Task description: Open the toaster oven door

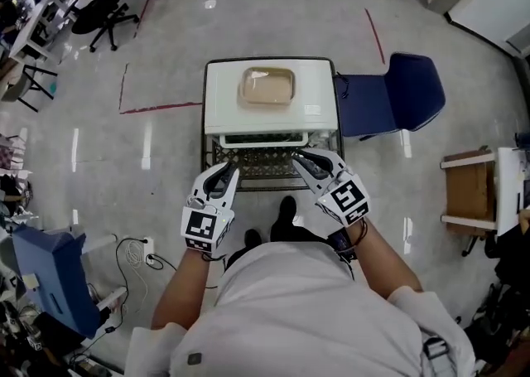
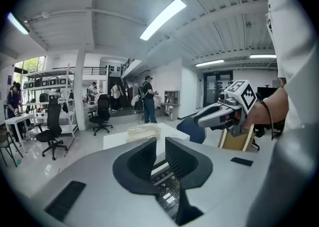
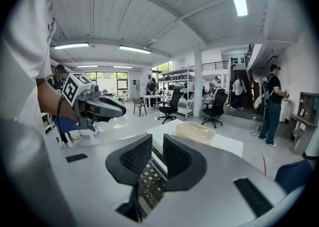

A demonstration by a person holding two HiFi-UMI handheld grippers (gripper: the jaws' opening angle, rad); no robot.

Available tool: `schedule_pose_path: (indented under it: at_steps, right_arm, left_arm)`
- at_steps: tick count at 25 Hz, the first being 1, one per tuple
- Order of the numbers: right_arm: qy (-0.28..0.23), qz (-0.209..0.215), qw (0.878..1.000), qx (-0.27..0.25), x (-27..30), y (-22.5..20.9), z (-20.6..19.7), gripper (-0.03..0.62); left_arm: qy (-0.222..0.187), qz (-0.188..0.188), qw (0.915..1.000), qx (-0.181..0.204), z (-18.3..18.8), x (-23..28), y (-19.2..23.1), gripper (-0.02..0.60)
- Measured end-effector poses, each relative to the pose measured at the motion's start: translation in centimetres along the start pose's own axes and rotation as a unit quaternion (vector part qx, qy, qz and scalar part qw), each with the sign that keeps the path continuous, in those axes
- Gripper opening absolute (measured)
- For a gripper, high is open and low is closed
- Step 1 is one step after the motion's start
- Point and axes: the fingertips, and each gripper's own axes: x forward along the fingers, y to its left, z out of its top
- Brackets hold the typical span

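Black ribbed pads face each other on the left tongs [image 2: 160,143]. They stand slightly apart with nothing gripped, and through the gap show a strip of white oven edge and a dark lattice below it. The right tongs [image 3: 157,153] are the same: the pads are parted a little and empty, with the same white edge and lattice in the slot.

From the head view, both tongs are held side by side in front of the person's body and point away toward the toaster oven [image 1: 224,94]. Their tips hang over the dark lattice [image 1: 263,170], which stretches out from the oven's front. The left tips are near the front's left end and the right tips near its right end. Both are just short of the white bar [image 1: 265,139] along the front edge, and no contact shows. Whether the lattice is the door lying open or a rack under the oven cannot be told.

The oven is white on top and carries a pale translucent container [image 1: 267,86] at its centre. A blue chair [image 1: 397,94] stands just beside the oven's right side. Red tape lines [image 1: 161,107] mark the glossy grey floor [image 1: 166,44] to the left, and black office chairs [image 1: 103,2] stand well beyond.
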Motion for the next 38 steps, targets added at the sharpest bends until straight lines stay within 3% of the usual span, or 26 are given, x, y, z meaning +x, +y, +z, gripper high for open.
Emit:
schedule_pose_path:
  at_steps: [7,15,21,26,31,35,38]
  right_arm:
    - [0.071,0.058,0.996,-0.018,3.6,-1.9,-4.1,0.134]
    - [0.159,0.115,0.978,-0.077,6.8,-2.8,-9.2,0.169]
    - [0.205,0.125,0.962,-0.129,8.7,-3.8,-11.9,0.173]
    - [0.243,0.136,0.945,-0.173,10.3,-3.6,-13.9,0.172]
    - [0.266,0.141,0.931,-0.208,11.4,-3.5,-15.3,0.159]
    - [0.271,0.139,0.926,-0.222,11.8,-3.4,-16.0,0.103]
    - [0.272,0.131,0.922,-0.241,11.9,-3.4,-16.2,0.084]
  left_arm:
    - [0.069,-0.016,0.9962,0.051,-4.1,4.4,1.8,0.126]
    - [0.174,-0.075,0.9753,0.114,-9.0,8.8,2.5,0.172]
    - [0.244,-0.111,0.9488,0.167,-12.3,11.1,4.0,0.206]
    - [0.308,-0.144,0.9099,0.238,-15.3,12.7,4.1,0.206]
    - [0.339,-0.158,0.8778,0.299,-17.1,14.0,3.4,0.182]
    - [0.342,-0.158,0.8664,0.328,-17.8,14.6,2.9,0.105]
    - [0.343,-0.157,0.8588,0.347,-18.0,14.6,2.8,0.1]
